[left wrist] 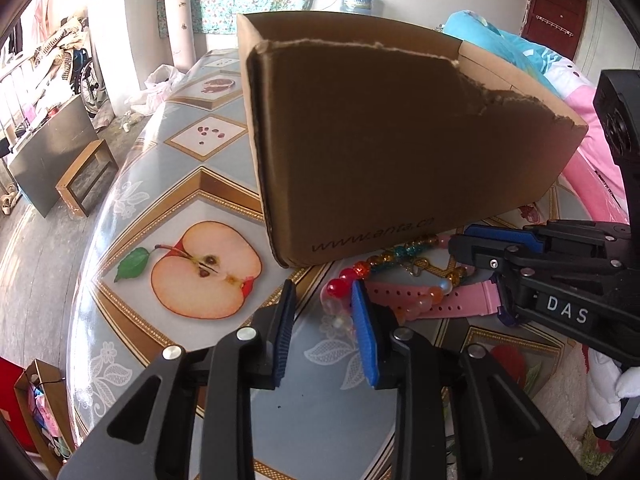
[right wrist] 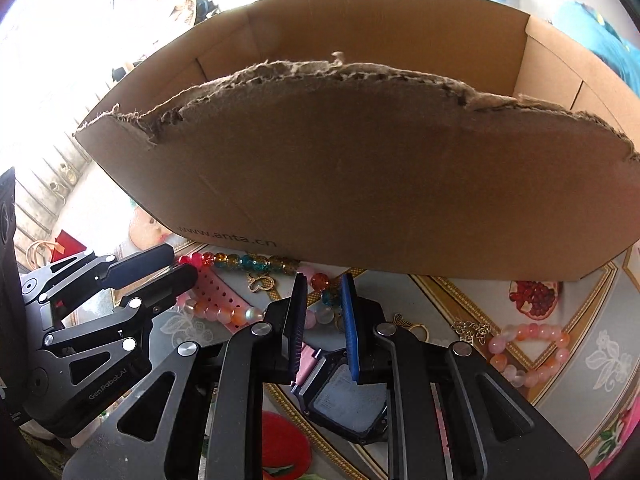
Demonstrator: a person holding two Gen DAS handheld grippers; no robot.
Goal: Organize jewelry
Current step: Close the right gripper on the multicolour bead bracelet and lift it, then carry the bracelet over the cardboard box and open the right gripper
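A torn-rimmed cardboard box [left wrist: 380,140] stands on the fruit-print tablecloth [left wrist: 208,268]. Jewelry lies in front of it: a multicoloured bead bracelet [right wrist: 240,260], a pink watch strap [left wrist: 400,294], a gold pendant [right wrist: 260,282] and a peach bead bracelet [right wrist: 528,356]. My left gripper [left wrist: 322,300] hovers with a narrow gap. Pale beads lie by its right pad and no pad presses on them. My right gripper [right wrist: 324,282] points down over a strand of red, teal and pale beads. That strand runs between its narrow jaws with space on both sides. A dark-faced watch [right wrist: 348,396] lies under the right gripper.
The box wall [right wrist: 360,168] rises close behind both grippers. The two grippers stand near each other, the right one [left wrist: 458,246] just right of the left one. Small gold ornaments [right wrist: 472,330] lie on the cloth. The table's left edge drops to the floor, where a small stool [left wrist: 88,176] stands.
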